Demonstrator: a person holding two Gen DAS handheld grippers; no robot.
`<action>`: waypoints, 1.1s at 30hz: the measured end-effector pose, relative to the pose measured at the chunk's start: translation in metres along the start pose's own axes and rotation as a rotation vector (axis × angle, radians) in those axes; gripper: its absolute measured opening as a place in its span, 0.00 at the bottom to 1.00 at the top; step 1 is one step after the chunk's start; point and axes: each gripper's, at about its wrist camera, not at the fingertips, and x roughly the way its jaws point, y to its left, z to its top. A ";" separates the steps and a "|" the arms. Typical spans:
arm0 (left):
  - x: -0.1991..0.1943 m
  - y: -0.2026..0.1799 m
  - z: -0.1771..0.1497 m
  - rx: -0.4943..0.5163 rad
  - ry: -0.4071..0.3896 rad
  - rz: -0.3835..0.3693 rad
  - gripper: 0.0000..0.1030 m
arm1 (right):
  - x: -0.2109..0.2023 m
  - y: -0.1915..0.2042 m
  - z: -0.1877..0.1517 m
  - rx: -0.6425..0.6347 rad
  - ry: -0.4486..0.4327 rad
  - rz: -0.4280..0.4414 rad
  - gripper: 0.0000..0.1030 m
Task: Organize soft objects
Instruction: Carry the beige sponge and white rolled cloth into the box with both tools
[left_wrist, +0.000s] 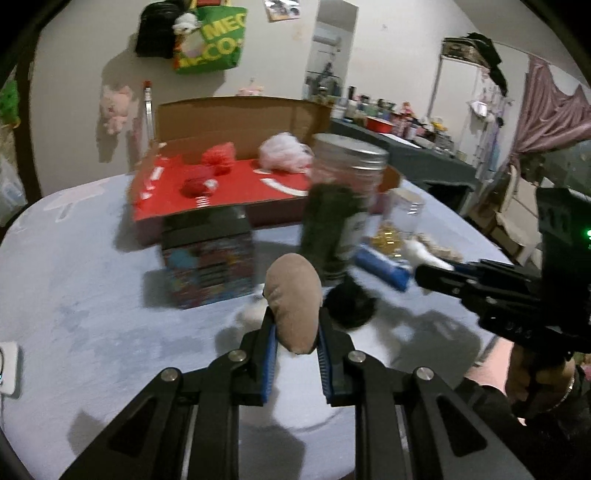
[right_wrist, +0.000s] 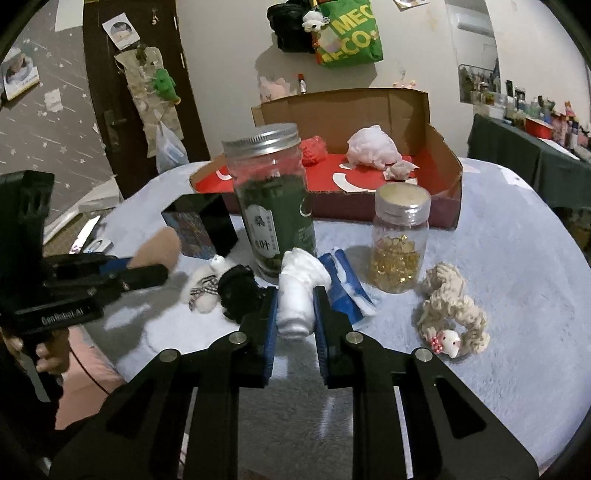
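A: Left gripper was clamped on the brown pad, its long axis running up and out past the fingertips.

B: Right gripper pinched the white foam piece likewise, upright, top leaning right.

home bedroom | pink curtain | green bag on wall
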 end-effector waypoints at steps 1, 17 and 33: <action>0.003 -0.004 0.003 0.006 0.001 -0.013 0.20 | -0.001 0.000 0.001 -0.004 0.000 0.001 0.17; 0.025 -0.012 0.023 0.004 0.051 -0.047 0.20 | 0.009 -0.010 0.007 0.001 0.043 0.051 0.17; 0.028 0.005 0.059 0.089 0.108 0.026 0.20 | -0.006 -0.055 0.009 0.062 0.066 -0.034 0.17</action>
